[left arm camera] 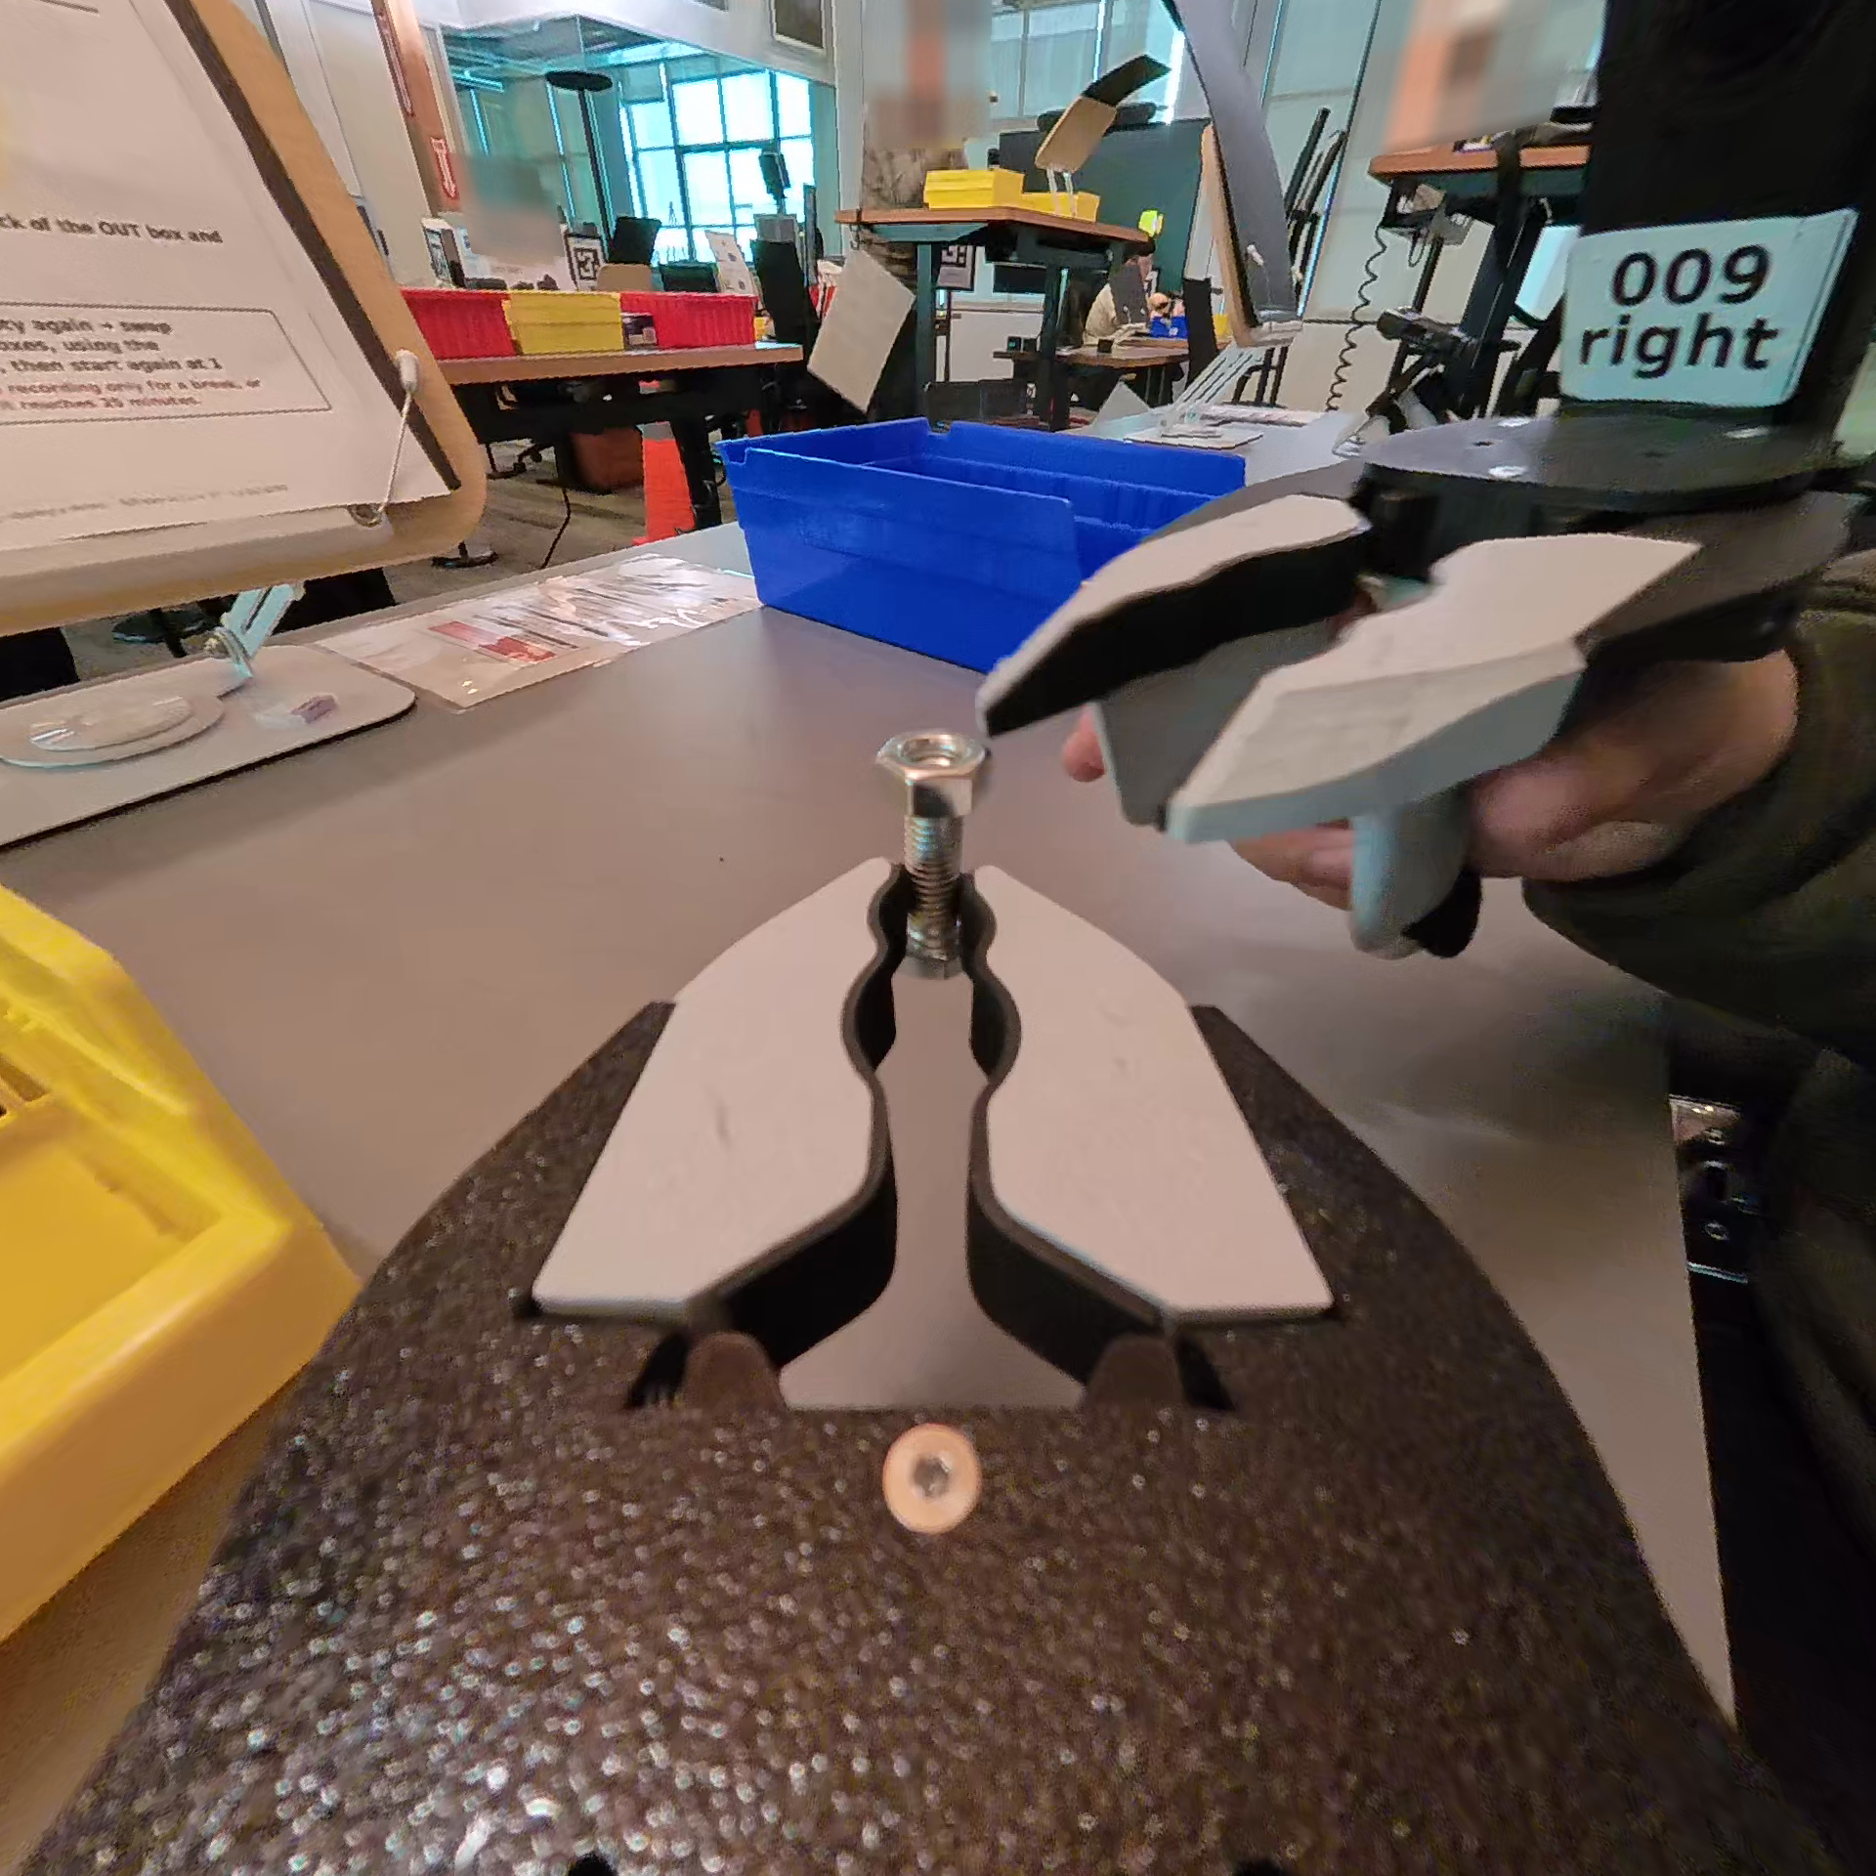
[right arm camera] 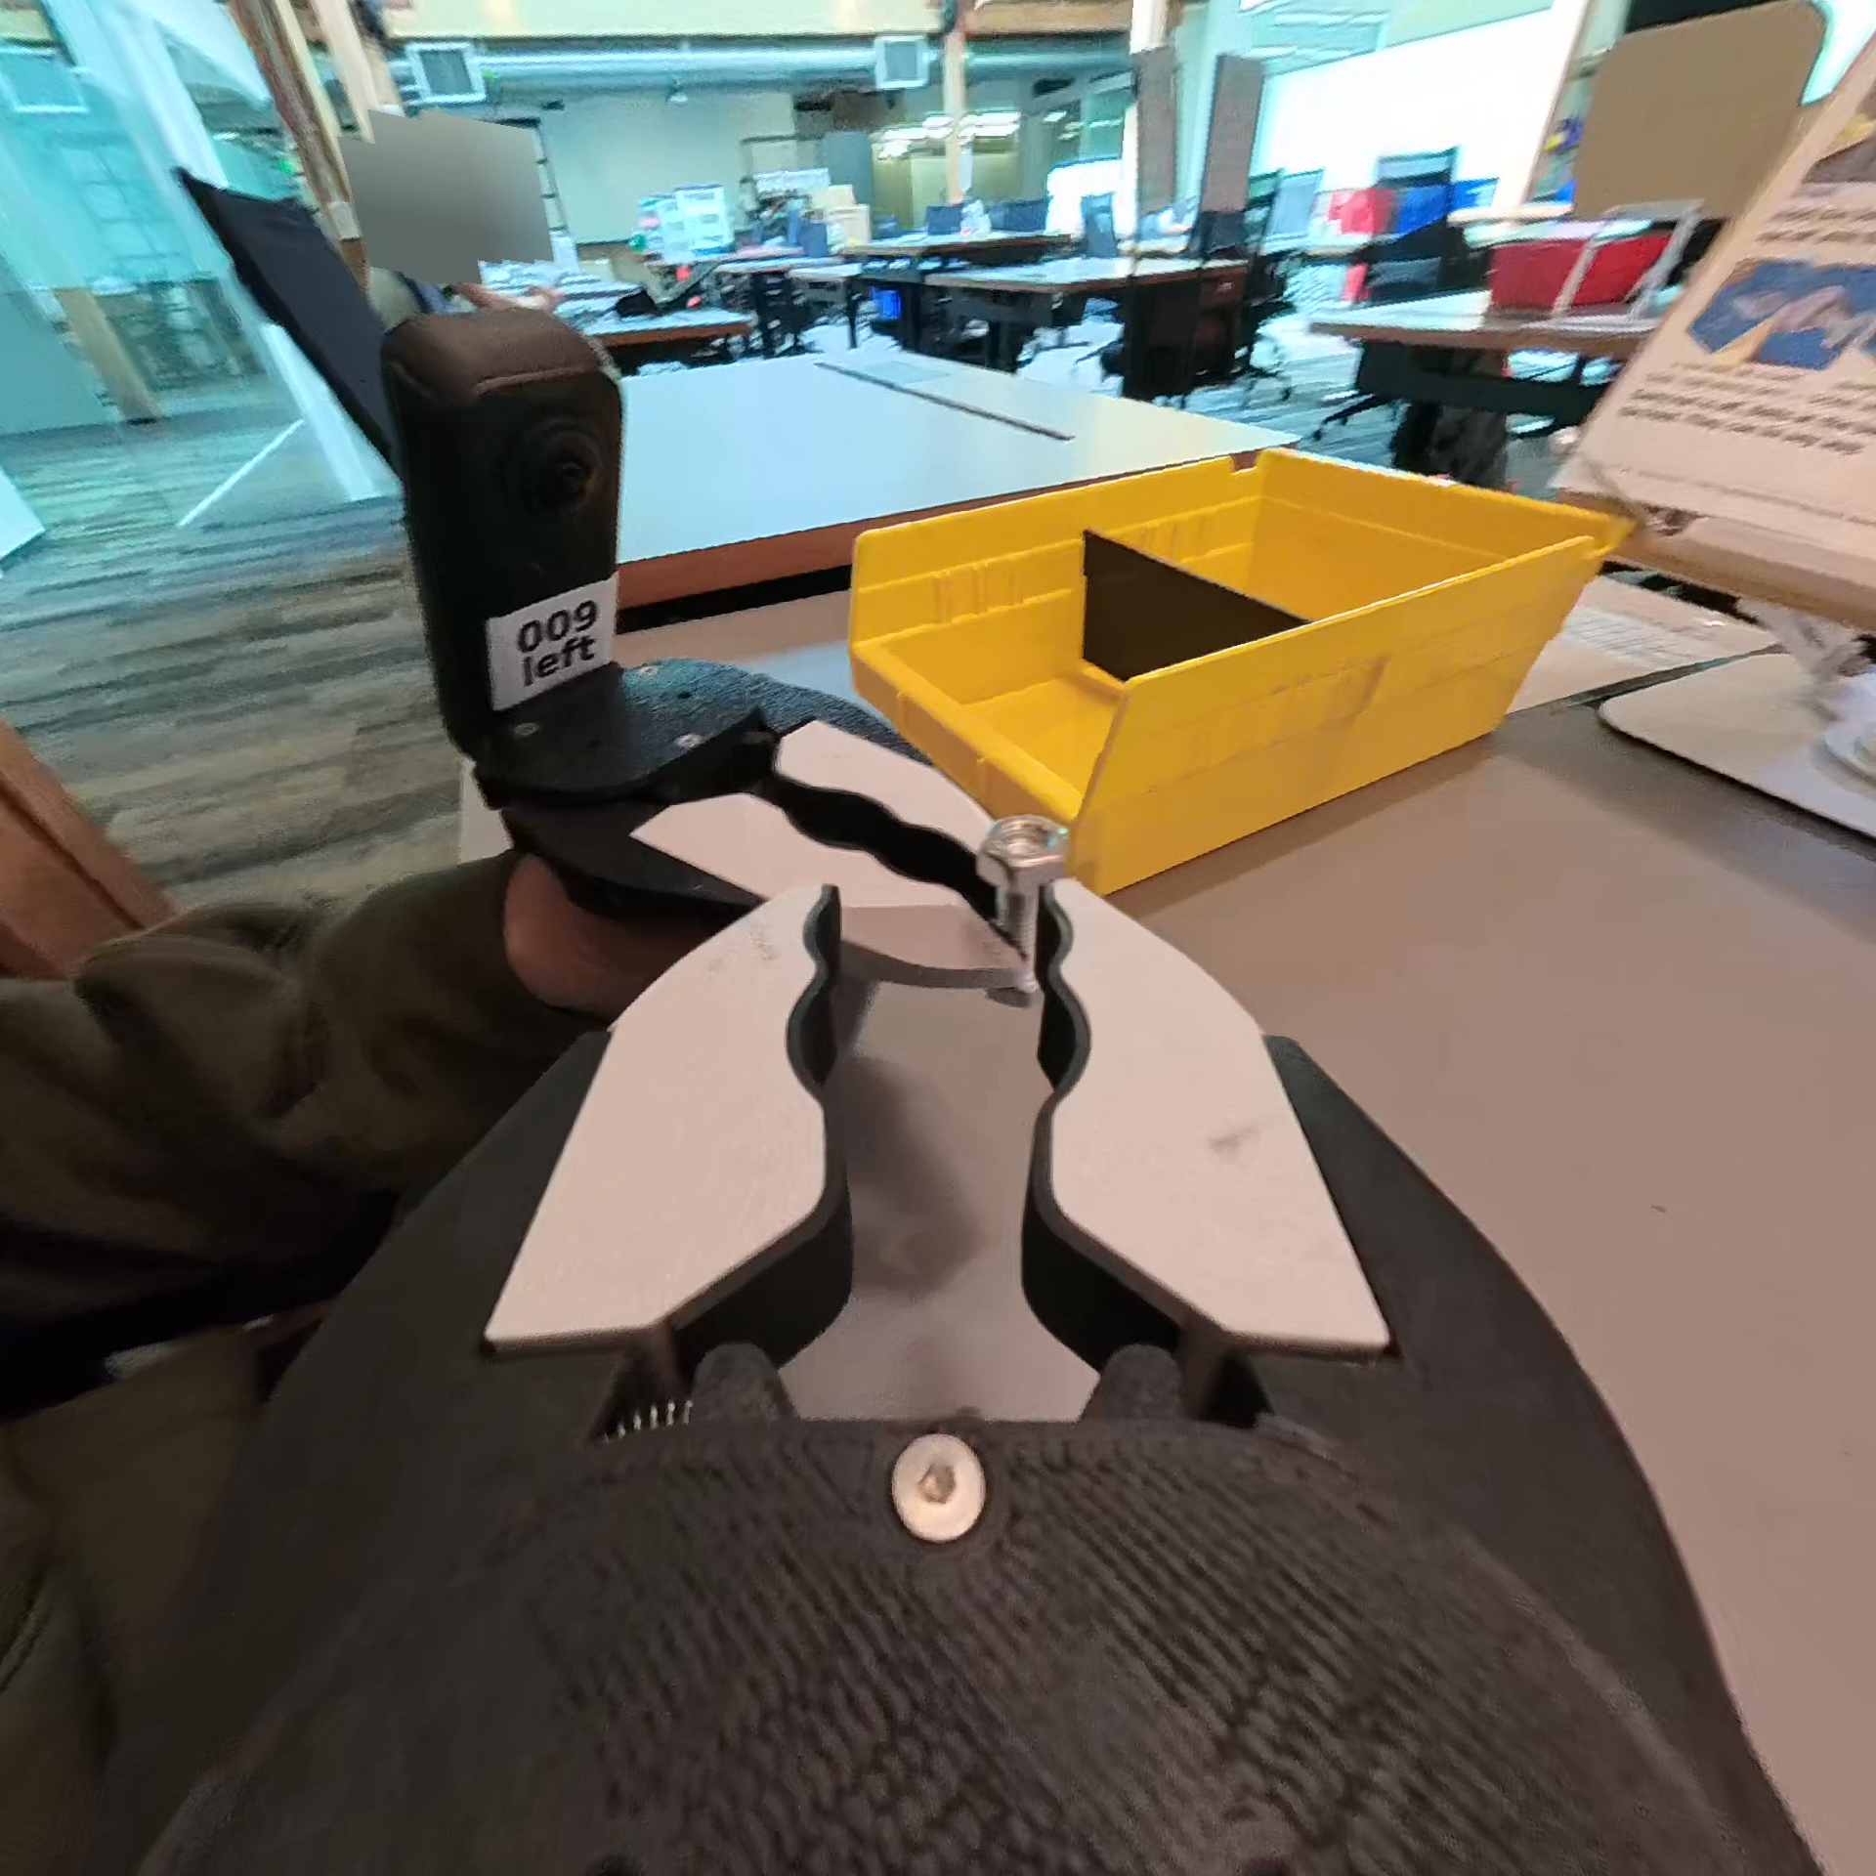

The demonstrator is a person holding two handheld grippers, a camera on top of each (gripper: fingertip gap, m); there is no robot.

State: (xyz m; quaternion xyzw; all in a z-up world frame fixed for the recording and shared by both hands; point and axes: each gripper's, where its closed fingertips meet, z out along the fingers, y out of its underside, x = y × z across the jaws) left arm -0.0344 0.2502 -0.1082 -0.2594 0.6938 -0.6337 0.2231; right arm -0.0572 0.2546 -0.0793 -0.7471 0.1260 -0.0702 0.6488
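Left wrist view
Left gripper (left arm camera: 932, 903): fingers clamped on the threaded shank of a bolt (left arm camera: 932, 863), held upright above the table (left arm camera: 508, 914).
Nut (left arm camera: 931, 763): sits at the bolt's top end.
Right gripper (left arm camera: 1081, 761): fingers apart, one tip just beside the nut.
Blue bin (left arm camera: 914, 548): behind, on the table.

Right wrist view
Right gripper (right arm camera: 939, 934): fingers apart, bolt (right arm camera: 1018, 914) at the right fingertip; contact unclear.
Left gripper (right arm camera: 1000, 939): grips the bolt from the left.
Yellow bin (right arm camera: 1269, 711): just beyond the nut (right arm camera: 1022, 848).
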